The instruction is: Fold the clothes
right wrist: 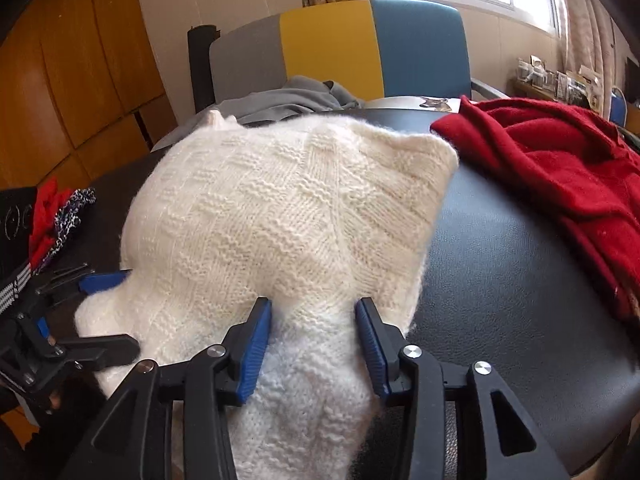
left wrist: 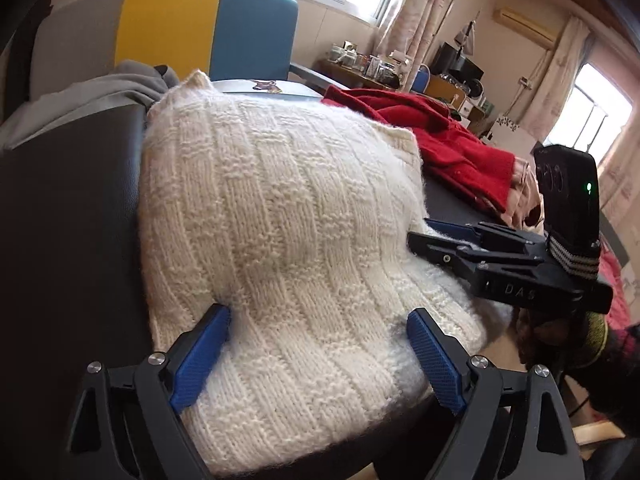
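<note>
Cream knit sweater [left wrist: 280,216] in front of me, folded into a thick, roughly square bundle, flat on the black counter [right wrist: 500,264]. Red sweater [right wrist: 560,160] crumpled just beyond its far-right corner.

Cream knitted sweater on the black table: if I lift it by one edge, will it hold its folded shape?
Probably not. The cream chunky-knit sweater looks soft and thick, mounding over its folds, so it should droop and open. Its fuzzy yarn likely grips rather than slides on the black leather-look table.
</note>
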`<control>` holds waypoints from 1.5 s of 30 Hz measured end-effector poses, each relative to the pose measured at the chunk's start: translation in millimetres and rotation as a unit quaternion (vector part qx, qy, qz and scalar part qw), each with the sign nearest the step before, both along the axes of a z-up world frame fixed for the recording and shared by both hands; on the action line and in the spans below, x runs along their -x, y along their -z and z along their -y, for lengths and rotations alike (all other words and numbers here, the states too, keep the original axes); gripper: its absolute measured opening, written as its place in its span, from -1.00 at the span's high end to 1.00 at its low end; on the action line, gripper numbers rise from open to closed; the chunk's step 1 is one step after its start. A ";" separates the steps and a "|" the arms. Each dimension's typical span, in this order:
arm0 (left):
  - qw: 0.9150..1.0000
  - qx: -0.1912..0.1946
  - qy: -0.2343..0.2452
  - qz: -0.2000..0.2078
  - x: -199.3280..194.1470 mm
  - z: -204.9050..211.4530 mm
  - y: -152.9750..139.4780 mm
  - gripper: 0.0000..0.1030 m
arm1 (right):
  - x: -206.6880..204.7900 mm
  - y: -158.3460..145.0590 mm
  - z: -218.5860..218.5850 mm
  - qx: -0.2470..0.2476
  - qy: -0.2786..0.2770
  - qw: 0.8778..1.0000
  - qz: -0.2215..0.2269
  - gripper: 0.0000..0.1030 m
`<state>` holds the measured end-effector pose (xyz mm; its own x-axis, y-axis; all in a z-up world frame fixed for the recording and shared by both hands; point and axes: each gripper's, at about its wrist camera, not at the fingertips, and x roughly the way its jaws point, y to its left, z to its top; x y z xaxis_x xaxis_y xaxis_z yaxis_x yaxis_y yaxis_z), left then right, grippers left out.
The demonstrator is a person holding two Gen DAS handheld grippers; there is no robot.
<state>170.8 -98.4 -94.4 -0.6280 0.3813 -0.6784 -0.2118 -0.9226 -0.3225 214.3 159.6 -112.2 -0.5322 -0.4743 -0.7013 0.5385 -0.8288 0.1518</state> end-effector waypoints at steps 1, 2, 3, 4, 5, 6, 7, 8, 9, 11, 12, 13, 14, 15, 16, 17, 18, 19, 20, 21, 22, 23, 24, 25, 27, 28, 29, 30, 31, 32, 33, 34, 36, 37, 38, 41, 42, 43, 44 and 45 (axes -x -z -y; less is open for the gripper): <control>1.000 -0.012 -0.005 0.000 -1.7 3.9 -2.3 -0.73 | 0.3 -0.1 -0.8 0.002 -0.003 1.000 -0.001 0.14; 1.000 -0.025 -0.011 0.001 -3.9 8.2 -5.2 -0.74 | 1.3 -1.0 -3.2 0.011 -0.004 1.000 0.004 0.12; 0.999 -0.036 -0.017 0.000 -5.5 13.1 -8.7 -0.74 | 2.7 -3.5 -6.9 0.024 -0.001 1.000 0.012 0.10; 0.999 -0.046 -0.024 0.000 -6.8 18.5 -12.6 -0.74 | 3.7 -6.8 -10.5 0.034 0.003 0.999 0.020 0.04; 0.998 -0.053 -0.033 -0.003 -8.7 24.9 -17.0 -0.77 | 4.4 -11.0 -14.5 0.044 0.009 0.999 0.028 0.02; 0.997 -0.056 -0.043 -0.006 -10.1 31.7 -20.8 -0.81 | 5.0 -15.6 -19.1 0.055 0.016 0.998 0.035 -0.01; 0.997 -0.056 -0.054 -0.009 -11.1 37.4 -23.8 -0.94 | 5.2 -20.9 -25.3 0.070 0.024 0.996 0.042 -0.03; 0.996 -0.059 -0.062 -0.012 -11.2 43.8 -25.9 -0.97 | 5.8 -26.5 -31.8 0.087 0.031 0.995 0.047 -0.07; 0.996 -0.063 -0.069 -0.014 -10.8 51.1 -27.6 -0.97 | 7.6 -31.7 -39.7 0.109 0.035 0.992 0.050 -0.12; 0.994 -0.081 -0.079 -0.007 -5.6 63.0 -27.2 -0.99 | 14.0 -35.8 -56.9 0.154 0.044 0.985 0.068 -0.38; 0.992 -0.096 -0.082 0.001 -1.0 69.6 -26.0 -0.99 | 19.6 -33.6 -64.3 0.175 0.048 0.980 0.086 -0.39; 0.990 -0.114 -0.086 0.010 4.6 76.9 -24.3 -0.99 | 25.4 -30.8 -70.7 0.193 0.051 0.974 0.105 -0.41; 0.987 -0.132 -0.087 0.017 11.5 82.7 -22.3 -0.99 | 31.8 -26.5 -73.5 0.197 0.053 0.971 0.123 -0.42; 0.985 -0.149 -0.086 0.023 19.3 87.6 -20.2 -0.99 | 39.2 -22.2 -73.4 0.191 0.053 0.971 0.134 -0.42; 0.982 -0.163 -0.087 0.028 26.1 91.3 -17.5 -0.99 | 46.2 -17.7 -72.9 0.187 0.052 0.970 0.145 -0.43; 0.980 -0.175 -0.086 0.034 33.7 93.9 -14.5 -0.99 | 52.1 -12.7 -71.2 0.186 0.049 0.969 0.152 -0.44; 0.978 -0.185 -0.084 0.041 43.1 95.0 -10.9 -0.99 | 59.3 -7.4 -69.3 0.187 0.046 0.968 0.162 -0.45; 0.977 -0.192 -0.081 0.047 52.8 95.4 -6.7 -0.99 | 69.6 -1.3 -66.7 0.190 0.044 0.965 0.176 -0.47; 0.976 -0.198 -0.078 0.052 62.3 95.3 -2.3 -0.99 | 79.0 4.3 -63.1 0.194 0.038 0.962 0.190 -0.50; 0.975 -0.203 -0.072 0.057 70.8 95.0 2.9 -0.99 | 87.7 9.4 -57.8 0.201 0.029 0.958 0.203 -0.53; 0.974 -0.208 -0.068 0.062 76.9 94.7 7.6 -0.99 | 96.6 14.0 -50.6 0.206 0.014 0.955 0.215 -0.61; 0.973 -0.212 -0.065 0.067 81.9 94.3 11.6 -0.99 | 104.4 17.7 -43.6 0.212 -0.001 0.951 0.226 -0.71; 0.972 -0.217 -0.063 0.071 86.9 93.8 15.7 -0.99 | 109.1 19.0 -37.0 0.220 -0.019 0.946 0.236 -0.73; 0.972 -0.216 -0.056 0.065 89.3 91.2 15.5 -0.99 | 113.9 20.3 -30.5 0.228 -0.036 0.942 0.245 -0.77; 0.977 -0.204 -0.028 0.065 91.6 81.0 13.9 -0.99 | 116.9 20.0 -19.5 0.230 -0.056 0.938 0.254 -0.94; 0.978 -0.195 -0.023 0.069 91.5 77.2 13.6 -0.99 | 115.1 18.8 -15.3 0.226 -0.060 0.939 0.251 -1.00; 0.978 -0.194 -0.019 0.071 90.1 74.2 13.0 -0.98 | 112.3 18.0 -11.5 0.217 -0.069 0.942 0.245 -1.00; 0.978 -0.195 -0.021 0.072 87.0 73.1 12.6 -0.94 | 109.6 17.2 -7.7 0.208 -0.078 0.945 0.239 -1.00; 0.978 -0.195 -0.027 0.072 83.4 72.8 12.6 -0.79 | 106.8 16.4 -3.9 0.198 -0.087 0.948 0.233 -0.90; 0.976 -0.201 -0.037 0.072 78.8 74.5 13.1 -0.53 | 104.1 15.6 -0.1 0.189 -0.097 0.950 0.227 -0.51; 0.973 -0.213 -0.054 0.072 71.5 77.9 13.8 -0.41 | 101.6 14.6 3.9 0.183 -0.106 0.952 0.223 -0.34; 0.970 -0.222 -0.071 0.070 61.8 80.7 13.0 -0.26 | 99.8 13.4 8.4 0.185 -0.114 0.950 0.225 -0.26; 0.971 -0.210 -0.099 0.058 38.8 81.2 5.1 -0.15 | 96.1 10.9 17.3 0.190 -0.132 0.946 0.228 -0.19; 0.972 -0.200 -0.109 0.053 27.7 82.0 0.5 -0.12 | 94.3 9.7 21.8 0.192 -0.141 0.944 0.230 -0.18; 0.973 -0.193 -0.118 0.050 15.3 84.8 -4.0 -0.11 | 92.3 8.2 28.1 0.193 -0.152 0.941 0.232 -0.18; 0.970 -0.183 -0.158 0.039 -31.3 101.7 -16.9 -0.09 | 81.7 0.8 66.2 0.182 -0.215 0.931 0.234 -0.17; 0.967 -0.183 -0.174 0.033 -50.4 110.8 -21.5 -0.09 | 76.6 -1.4 81.6 0.180 -0.233 0.926 0.235 -0.17; 0.965 -0.180 -0.188 0.028 -67.1 118.7 -25.5 -0.09 | 69.4 -4.3 101.4 0.178 -0.252 0.921 0.238 -0.17; 0.963 -0.176 -0.202 0.018 -86.0 128.6 -31.3 -0.08 | 61.5 -7.6 121.6 0.177 -0.272 0.915 0.238 -0.17; 0.961 -0.175 -0.216 0.007 -105.6 139.6 -37.1 -0.08 | 52.1 -11.9 142.6 0.175 -0.293 0.910 0.235 -0.17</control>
